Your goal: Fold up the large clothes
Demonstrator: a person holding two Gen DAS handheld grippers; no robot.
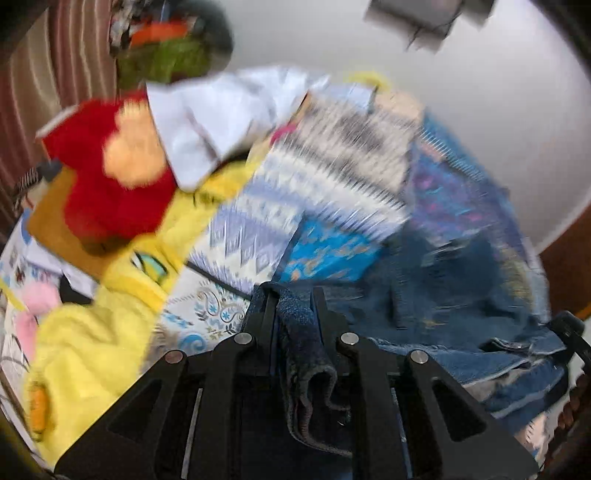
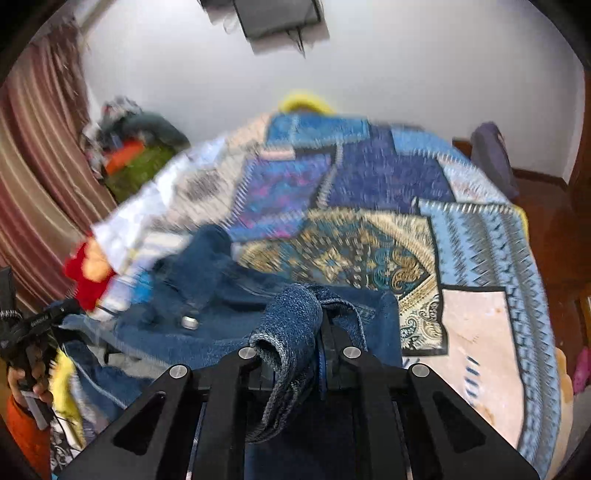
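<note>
Both grippers are clamped on one pair of jeans (image 2: 229, 321) spread over a patterned blanket (image 2: 480, 258) on a bed. In the left wrist view the left gripper (image 1: 293, 306) has its jaws drawn narrow around a bunched fold of dark denim that hangs back between the black fingers (image 1: 266, 314), while the rest of the jeans trails off to the right, its lighter waistband showing near the edge of the picture. In the right wrist view the right gripper (image 2: 320, 325) pinches another fold of the denim, which curls over the left finger and droops toward the camera; a metal button (image 2: 190, 322) sits on the cloth to the left. At the far left of that view a hand (image 2: 35, 376) grips a black handle, with an orange sleeve (image 2: 26, 435) below it. Left of the jeans lies a heap of other things: a yellow plush (image 1: 99, 332), a red plush (image 1: 107, 184) and a white garment (image 1: 221, 118). Striped curtains (image 2: 40, 177) hang at the left, and a dark flat object (image 2: 277, 16) is mounted on the white wall. Much of the scene is blurred.
</note>
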